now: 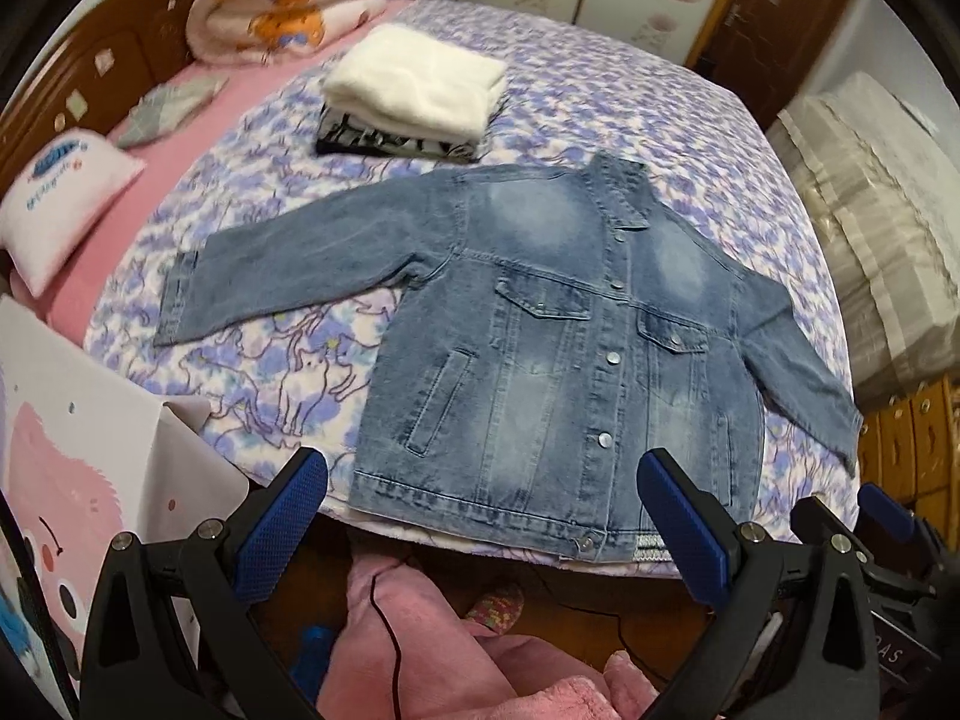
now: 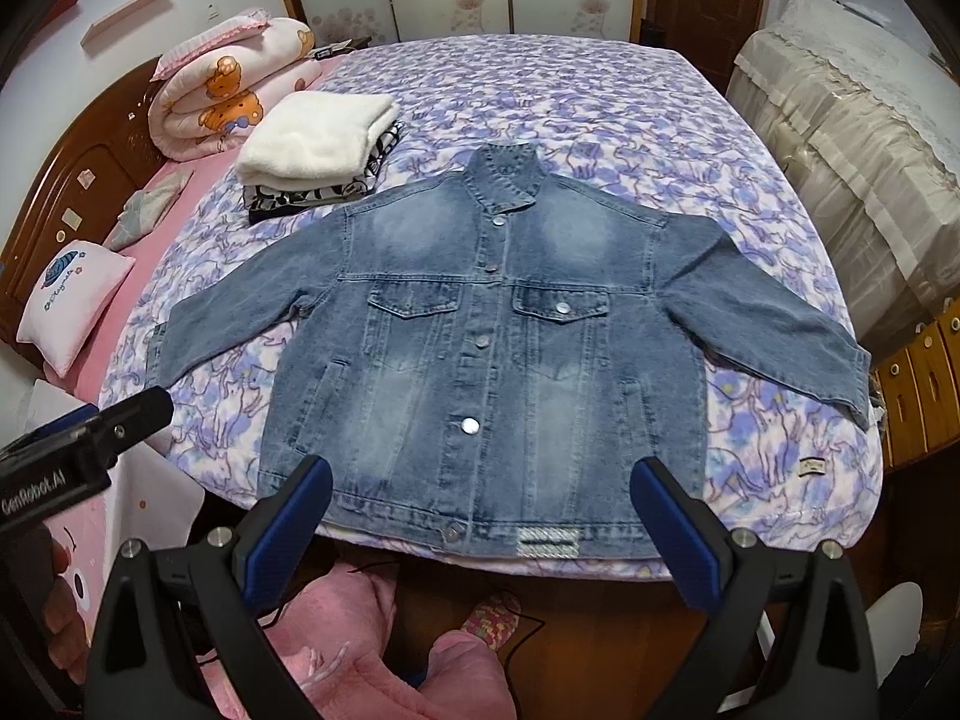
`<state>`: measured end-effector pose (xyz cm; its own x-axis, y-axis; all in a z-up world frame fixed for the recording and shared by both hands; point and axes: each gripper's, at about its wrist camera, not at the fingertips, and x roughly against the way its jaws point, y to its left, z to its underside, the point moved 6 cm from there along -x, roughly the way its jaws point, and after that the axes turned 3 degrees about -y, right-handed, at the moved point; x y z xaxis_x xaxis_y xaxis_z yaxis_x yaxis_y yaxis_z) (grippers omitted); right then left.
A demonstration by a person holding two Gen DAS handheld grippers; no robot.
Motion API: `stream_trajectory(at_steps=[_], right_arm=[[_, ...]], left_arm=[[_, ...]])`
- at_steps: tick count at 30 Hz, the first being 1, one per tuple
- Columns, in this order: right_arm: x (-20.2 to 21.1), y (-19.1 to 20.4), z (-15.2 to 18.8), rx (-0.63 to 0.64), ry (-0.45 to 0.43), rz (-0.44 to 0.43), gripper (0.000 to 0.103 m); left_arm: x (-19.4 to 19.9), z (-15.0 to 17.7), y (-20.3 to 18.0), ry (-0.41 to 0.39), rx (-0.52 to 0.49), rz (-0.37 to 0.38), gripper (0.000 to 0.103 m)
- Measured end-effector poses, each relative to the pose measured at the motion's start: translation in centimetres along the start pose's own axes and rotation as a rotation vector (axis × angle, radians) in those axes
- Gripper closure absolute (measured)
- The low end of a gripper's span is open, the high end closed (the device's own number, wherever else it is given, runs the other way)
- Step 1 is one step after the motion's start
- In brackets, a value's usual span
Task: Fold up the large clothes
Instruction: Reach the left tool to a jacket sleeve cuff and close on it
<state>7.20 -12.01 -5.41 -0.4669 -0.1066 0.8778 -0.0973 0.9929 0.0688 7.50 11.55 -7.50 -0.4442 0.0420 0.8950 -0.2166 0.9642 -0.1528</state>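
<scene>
Denim jacket spread flat, front up and buttoned, on the floral bedspread, hem at the bed's near edge, both sleeves angled outward. Left gripper hangs just off the hem with fingers spread wide, holding nothing; right gripper likewise, jaws wide apart, empty. At 10 o'clock from the jacket's collar, a stack of folded clothes, white fleece on top. Rolled quilt lies beyond, toward the headboard.
</scene>
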Motion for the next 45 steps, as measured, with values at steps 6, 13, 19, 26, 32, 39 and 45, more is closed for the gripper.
stream_trajectory(at_steps=[6,13,19,26,32,39,45], right_arm=[[-2.7,3.6,-2.9,-0.030,0.027,-0.007,0.003],[-6.2,9.5,-6.7,-0.047,0.051,0.012,0.003],[-9.4,15.1,-9.0,0.018,0.072,0.061,0.003],[-12.8,20.9,-10.1,0.133,0.139,0.100,0.003],[-15.3,24.9,-9.9,0.216,0.239,0.081,0.003],[-18.3,28.4,-9.8,0.290,0.329,0.081,0.003],[-19.4,30.5,-10.0,0.351,0.349,0.079,0.003]], left_arm=[[-3.0,-3.7,6.8,0.070,0.122,-0.002,0.001],[-7.0,-7.5,17.4,0.178,0.306,0.024,0.001],[-10.6,-8.8,25.7,0.264,0.466,0.048,0.001],[-15.8,-7.9,34.4,0.372,0.692,0.076,0.001],[-20.4,-6.1,39.3,0.431,0.928,0.155,0.001],[-24.2,-8.1,41.0,0.445,0.927,0.173,0.002],[-27.2,-7.2,43.6,0.495,1.055,0.150,0.003]])
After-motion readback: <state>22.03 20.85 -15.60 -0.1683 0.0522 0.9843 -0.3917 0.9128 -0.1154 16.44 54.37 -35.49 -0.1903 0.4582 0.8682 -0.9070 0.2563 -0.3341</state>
